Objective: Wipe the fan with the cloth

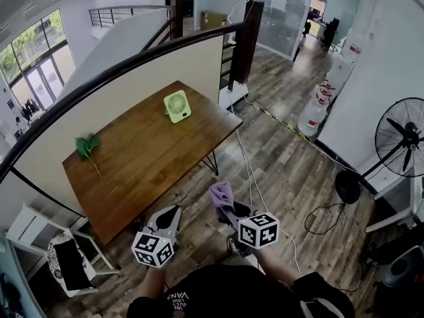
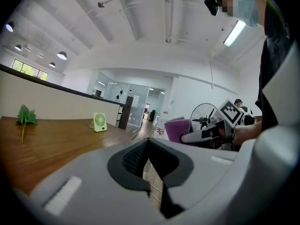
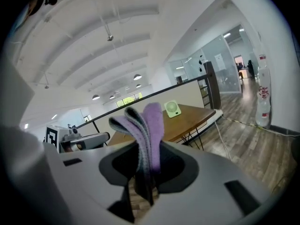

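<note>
The table (image 1: 146, 171) is smooth, faintly glossy wood; the fan (image 1: 177, 106) on it matt plastic; the cloth (image 1: 222, 195) soft, fuzzy fabric.

The lower end of the cloth (image 3: 146, 125) was buried between the clamped jaws of the right gripper (image 3: 143, 175); how deep, no telling. Over on the tabletop (image 1: 146, 171) the green fan (image 1: 177, 106) was too small to show its blades. The standing fan (image 1: 402, 138) was sliced off by the head view's right edge. The leafy sprig (image 1: 87, 146) was too tiny to identify.
</note>
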`<state>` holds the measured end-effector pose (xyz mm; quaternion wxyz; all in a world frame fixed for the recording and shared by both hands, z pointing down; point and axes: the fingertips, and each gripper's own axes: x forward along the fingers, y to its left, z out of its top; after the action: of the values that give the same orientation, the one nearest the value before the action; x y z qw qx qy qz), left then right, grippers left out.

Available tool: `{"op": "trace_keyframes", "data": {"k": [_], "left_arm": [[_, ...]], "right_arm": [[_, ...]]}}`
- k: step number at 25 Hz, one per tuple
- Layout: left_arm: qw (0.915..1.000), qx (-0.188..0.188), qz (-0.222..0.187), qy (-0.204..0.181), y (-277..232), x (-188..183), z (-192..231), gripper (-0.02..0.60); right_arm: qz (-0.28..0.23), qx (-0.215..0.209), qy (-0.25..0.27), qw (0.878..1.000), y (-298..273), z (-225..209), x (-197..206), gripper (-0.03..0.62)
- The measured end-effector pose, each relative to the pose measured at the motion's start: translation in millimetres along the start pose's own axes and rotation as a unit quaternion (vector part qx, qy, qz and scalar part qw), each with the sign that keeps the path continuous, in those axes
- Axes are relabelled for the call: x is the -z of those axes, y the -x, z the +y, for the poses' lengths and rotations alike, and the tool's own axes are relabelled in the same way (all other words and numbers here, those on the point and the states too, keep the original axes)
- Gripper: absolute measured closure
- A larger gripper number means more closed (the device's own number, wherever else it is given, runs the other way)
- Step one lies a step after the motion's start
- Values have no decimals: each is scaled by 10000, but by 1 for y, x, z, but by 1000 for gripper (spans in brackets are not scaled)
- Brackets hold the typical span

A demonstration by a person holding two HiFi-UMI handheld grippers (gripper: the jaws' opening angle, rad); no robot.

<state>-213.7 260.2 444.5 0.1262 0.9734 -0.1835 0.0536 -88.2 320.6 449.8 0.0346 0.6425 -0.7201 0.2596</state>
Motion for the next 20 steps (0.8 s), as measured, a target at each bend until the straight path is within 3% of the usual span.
{"op": "trace_keyframes", "data": {"k": [10,20], "left_arm": [[9980,-570,-23,269,-74,-7,-7,571],[9892,-1409,-130,380,-120,-5,-24,571]], "right_arm": [[403,-599,46,9974,-21,-71,-25,487],[807,-1312,280,9877,-32,-135,-38,487]]}}
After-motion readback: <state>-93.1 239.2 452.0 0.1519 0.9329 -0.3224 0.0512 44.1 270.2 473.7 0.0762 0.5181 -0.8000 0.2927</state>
